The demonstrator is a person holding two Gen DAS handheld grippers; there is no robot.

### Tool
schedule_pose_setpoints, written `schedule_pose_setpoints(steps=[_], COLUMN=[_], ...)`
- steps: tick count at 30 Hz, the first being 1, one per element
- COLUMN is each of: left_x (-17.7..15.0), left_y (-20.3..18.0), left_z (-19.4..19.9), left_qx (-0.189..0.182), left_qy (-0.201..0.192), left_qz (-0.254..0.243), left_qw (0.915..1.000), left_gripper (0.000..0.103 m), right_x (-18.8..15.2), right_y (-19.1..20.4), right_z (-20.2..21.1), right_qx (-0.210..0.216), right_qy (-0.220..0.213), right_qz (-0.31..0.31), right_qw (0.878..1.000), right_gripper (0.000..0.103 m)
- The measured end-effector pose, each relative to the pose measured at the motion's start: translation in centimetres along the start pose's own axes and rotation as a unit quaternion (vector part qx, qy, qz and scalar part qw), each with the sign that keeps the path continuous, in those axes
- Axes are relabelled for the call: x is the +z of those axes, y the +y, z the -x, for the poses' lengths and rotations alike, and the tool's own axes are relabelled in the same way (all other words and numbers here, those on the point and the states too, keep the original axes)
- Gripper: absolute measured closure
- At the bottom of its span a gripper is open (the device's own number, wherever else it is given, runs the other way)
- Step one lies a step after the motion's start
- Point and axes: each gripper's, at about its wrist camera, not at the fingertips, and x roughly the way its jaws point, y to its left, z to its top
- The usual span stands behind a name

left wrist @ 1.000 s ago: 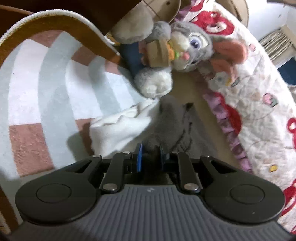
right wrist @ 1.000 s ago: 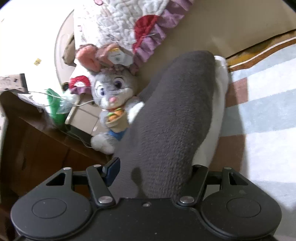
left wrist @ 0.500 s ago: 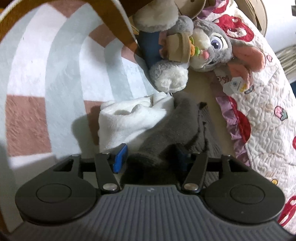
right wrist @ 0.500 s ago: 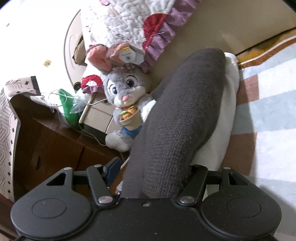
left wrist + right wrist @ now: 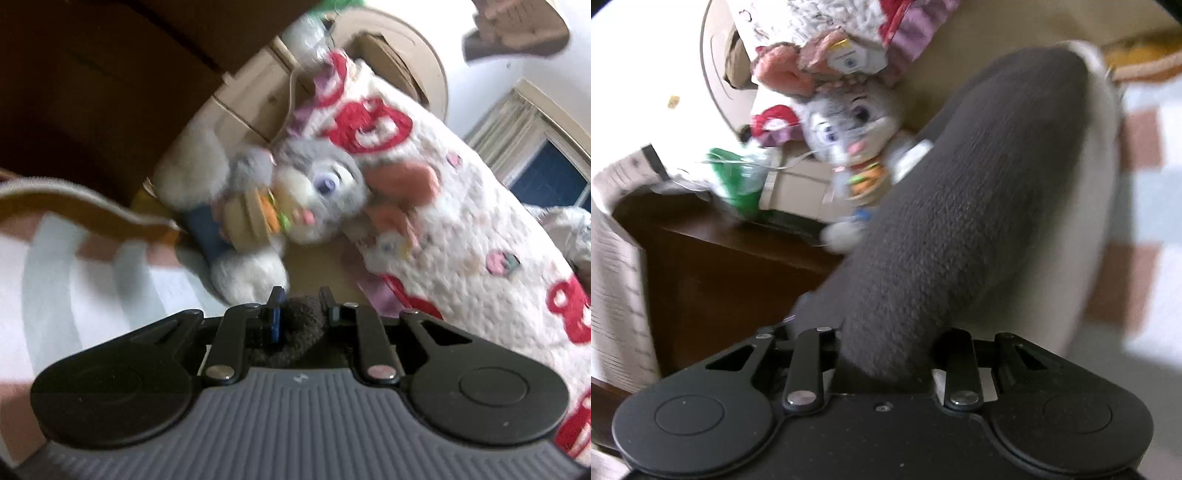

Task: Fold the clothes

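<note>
I see the left gripper [image 5: 300, 308] clamped on the grey garment [image 5: 295, 325]; the right gripper [image 5: 886, 339] also grips the garment [image 5: 960, 206].

Striped rug [image 5: 55, 280], dark wood cabinet [image 5: 731, 280], window [image 5: 550, 177].

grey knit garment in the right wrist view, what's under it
A white fleecy layer shows along the edge of the grey knit garment, over the striped rug. How far it runs beneath is hidden.
</note>
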Motion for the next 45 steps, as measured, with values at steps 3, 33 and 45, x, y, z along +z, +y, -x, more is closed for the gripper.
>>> schedule_pose_setpoints(steps=[3, 33, 45], left_x=[-0.8, -9.5, -9.4], left_y=[2.4, -4.5, -4.1], left_z=[0.1, -0.9, -0.7], left_qx=[0.117, 0.145, 0.136], left_qy=[-0.007, 0.137, 0.130], left_qz=[0.025, -0.220, -0.216], left_qw=[0.9928, 0.9549, 0.9581], left_gripper=[0.081, 0.065, 0.066], right_x=[-2.5, 6.0, 11.1], right_y=[0.5, -8.6, -0.8], right_z=[-3.2, 3.6, -3.3], right_qx=[-0.057, -0.038, -0.238], right_qy=[0.024, -0.181, -0.200], right_qz=[0.049, 0.013, 0.321], right_qw=[0.997, 0.983, 0.895], right_gripper=[0.057, 0.017, 0.085])
